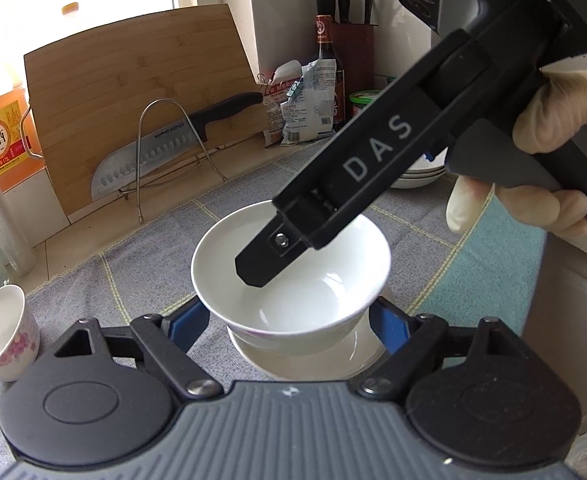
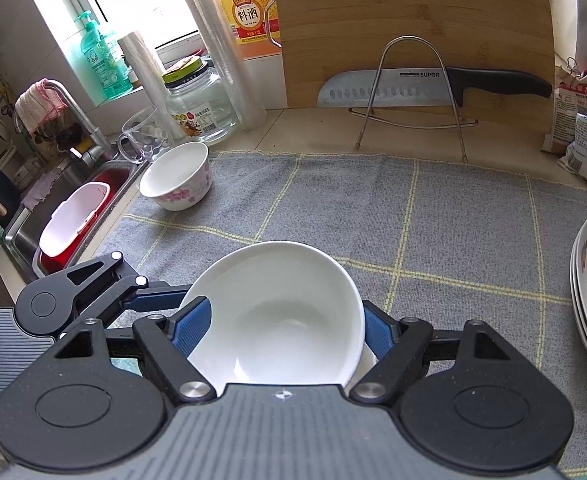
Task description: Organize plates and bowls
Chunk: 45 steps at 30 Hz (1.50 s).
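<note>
Left wrist view: left gripper (image 1: 289, 320) stands apart around a lower white dish (image 1: 305, 356), pads not clearly pressing. Right wrist view: right gripper (image 2: 285, 332) is clamped on the white bowl (image 2: 281, 312), above the grey cloth (image 2: 413, 216).

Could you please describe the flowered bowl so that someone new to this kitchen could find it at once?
Start at the sink on the counter's left end, then step onto the grey checked cloth beside it. The flowered bowl stands upright and alone on the cloth's corner nearest the sink. Pink blossoms on its outer wall distinguish it from the plain white bowl between the grippers.
</note>
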### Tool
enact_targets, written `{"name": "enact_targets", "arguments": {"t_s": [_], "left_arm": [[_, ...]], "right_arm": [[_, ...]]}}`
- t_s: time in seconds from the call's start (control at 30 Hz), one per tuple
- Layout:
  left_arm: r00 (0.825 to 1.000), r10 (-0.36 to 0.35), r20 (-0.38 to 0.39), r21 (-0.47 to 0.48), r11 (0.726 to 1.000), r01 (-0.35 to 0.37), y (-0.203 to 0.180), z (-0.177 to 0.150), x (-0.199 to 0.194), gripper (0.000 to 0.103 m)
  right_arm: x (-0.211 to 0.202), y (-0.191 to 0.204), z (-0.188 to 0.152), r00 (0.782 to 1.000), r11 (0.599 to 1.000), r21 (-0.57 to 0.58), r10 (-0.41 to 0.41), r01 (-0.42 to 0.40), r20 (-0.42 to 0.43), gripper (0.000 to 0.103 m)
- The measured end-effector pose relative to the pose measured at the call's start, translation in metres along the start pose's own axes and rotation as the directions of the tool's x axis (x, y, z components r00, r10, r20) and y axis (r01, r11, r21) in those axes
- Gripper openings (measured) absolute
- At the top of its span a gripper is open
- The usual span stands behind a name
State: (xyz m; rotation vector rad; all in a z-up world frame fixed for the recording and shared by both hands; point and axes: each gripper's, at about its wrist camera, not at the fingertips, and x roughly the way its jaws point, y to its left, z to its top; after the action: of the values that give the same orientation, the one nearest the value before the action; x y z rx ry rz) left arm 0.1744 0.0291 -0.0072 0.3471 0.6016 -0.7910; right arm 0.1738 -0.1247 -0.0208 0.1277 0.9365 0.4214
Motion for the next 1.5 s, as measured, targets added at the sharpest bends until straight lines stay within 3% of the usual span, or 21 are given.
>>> {"name": "enact_targets", "arguments": {"t_s": [0.63,1.5], "left_arm": [[0.999,-0.03,-0.04,0.024,0.999,0.031,-0.01,-0.006,0.01,0.086],[0.995,-0.087,-0.046,-0.014,0.996,0.086,0.003,-0.008,0.016,0.089]], "right_arm": [[0.007,-0.006,-0.017,1.0,0.999,0.041,-0.007,0.008,-0.029,0.085],[0.01,-0.005,-0.016,0.999,0.999,0.024,-0.022,0.023,-0.041,0.085]]}}
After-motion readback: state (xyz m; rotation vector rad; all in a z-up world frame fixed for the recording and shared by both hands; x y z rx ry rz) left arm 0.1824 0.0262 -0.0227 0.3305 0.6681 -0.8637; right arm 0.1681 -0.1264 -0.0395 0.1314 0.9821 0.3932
